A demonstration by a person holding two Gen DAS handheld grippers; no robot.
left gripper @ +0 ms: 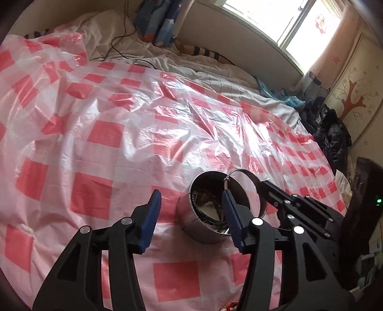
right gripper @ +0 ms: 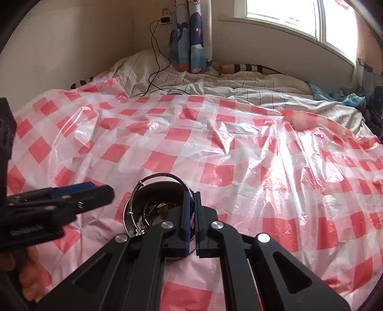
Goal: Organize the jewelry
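Across the bed's checked plastic sheet [right gripper: 239, 153], the right gripper [right gripper: 191, 203] pinched the metal tin's [left gripper: 208, 215] rim to steady it, while the left gripper [left gripper: 191, 198] stood open and empty beside it

Parted left gripper [left gripper: 190, 199] beside steel cup [left gripper: 216, 205]

A bed [right gripper: 263, 100] fills most of the room, its near part covered by a glossy plastic sheet [right gripper: 215, 153] checked in red and white, wrinkled and shining where daylight hits it. Beyond the sheet's far edge lies rumpled white bedding [right gripper: 251, 88] with thin dark lines. A cream wall [right gripper: 71, 43] rises behind the bed's far left corner, with a charger [right gripper: 165, 20] plugged in and a black cable [right gripper: 155, 59] trailing down onto the bedding. A blue cartoon-print curtain [right gripper: 191, 36] hangs beside a bright window [right gripper: 287, 14]. In the left view, dark clothes [left gripper: 332, 134] pile up off the bed's right edge, below a tree decal [left gripper: 352, 100].
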